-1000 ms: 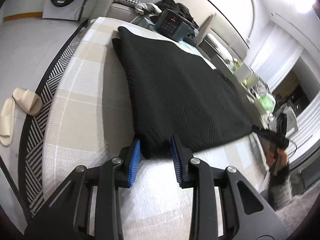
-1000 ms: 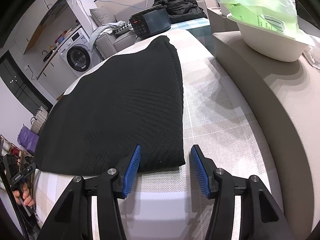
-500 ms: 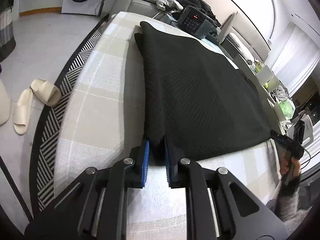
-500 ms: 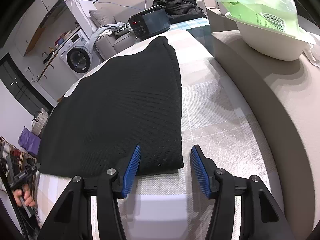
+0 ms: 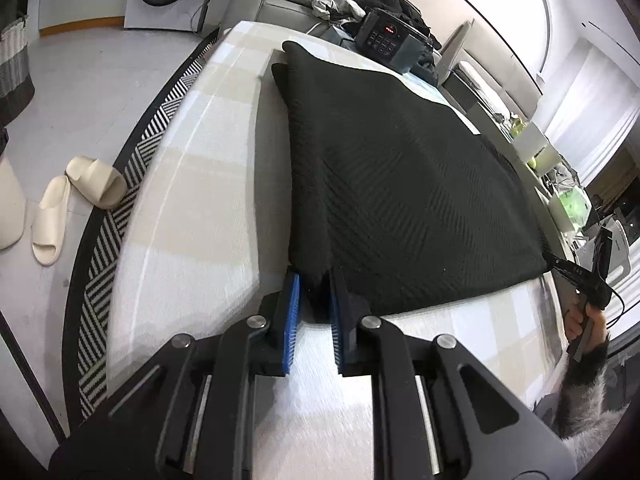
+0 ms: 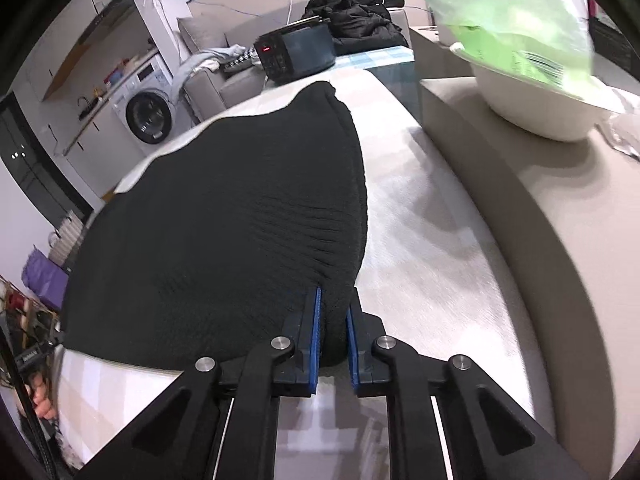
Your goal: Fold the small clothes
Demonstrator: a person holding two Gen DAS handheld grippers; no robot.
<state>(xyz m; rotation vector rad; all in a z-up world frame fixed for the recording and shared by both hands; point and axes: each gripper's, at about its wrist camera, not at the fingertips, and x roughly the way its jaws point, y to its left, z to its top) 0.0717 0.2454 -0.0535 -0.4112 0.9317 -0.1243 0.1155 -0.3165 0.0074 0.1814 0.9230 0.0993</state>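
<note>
A black knitted garment (image 5: 400, 168) lies flat on the checked beige cloth of the table (image 5: 200, 200). My left gripper (image 5: 314, 280) is shut on its near left corner, the blue pads pinching the fabric. In the right wrist view the same garment (image 6: 224, 220) bunches up where my right gripper (image 6: 334, 296) grips its near right corner; those jaws are closing with the fabric pressed between the pads. A hand holding the right gripper (image 5: 576, 272) shows at the garment's other near corner.
A black appliance with a red display (image 6: 296, 54) stands just beyond the garment's far edge. A white bowl with a green bag (image 6: 532, 92) rests on a raised beige ledge (image 6: 520, 208) to the right. Slippers (image 5: 72, 200) and a striped rug (image 5: 132, 168) lie on the floor at left.
The left jaws closed on the garment's near left corner first, then the right jaws closed on its near right corner, bunching the fabric there.
</note>
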